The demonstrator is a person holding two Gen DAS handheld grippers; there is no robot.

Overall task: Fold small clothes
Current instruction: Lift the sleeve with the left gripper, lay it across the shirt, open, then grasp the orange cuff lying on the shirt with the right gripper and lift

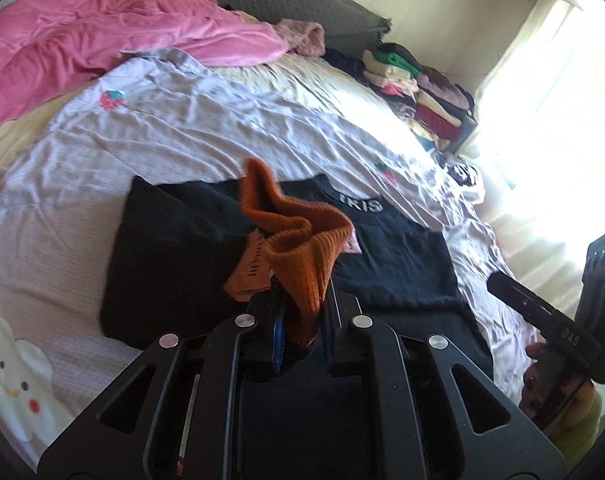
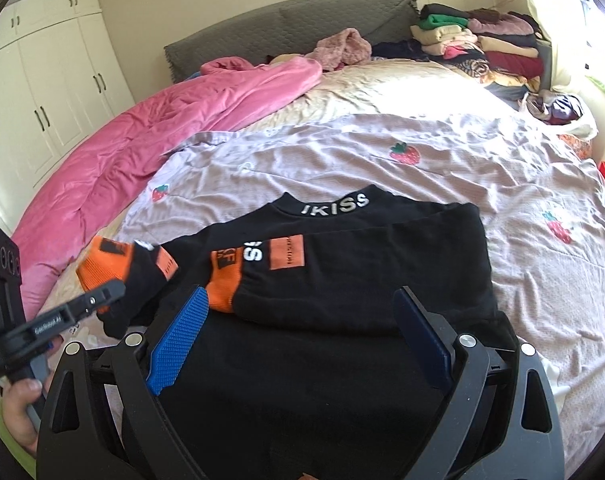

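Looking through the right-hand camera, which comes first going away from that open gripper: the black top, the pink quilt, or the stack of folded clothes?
From the right gripper:
1. Black top, directly below and ahead.
2. Pink quilt, farther off, left.
3. Stack of folded clothes, far right corner by the headboard.

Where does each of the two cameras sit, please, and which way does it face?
Left wrist: on the left tool, angled down across the bed; shut on the orange cuff; right tool and hand at right.
Right wrist: on the right tool, open, facing the headboard over the black top; left tool at left, clamping a sleeve.
Shared: the black top, pink quilt, clothes pile.
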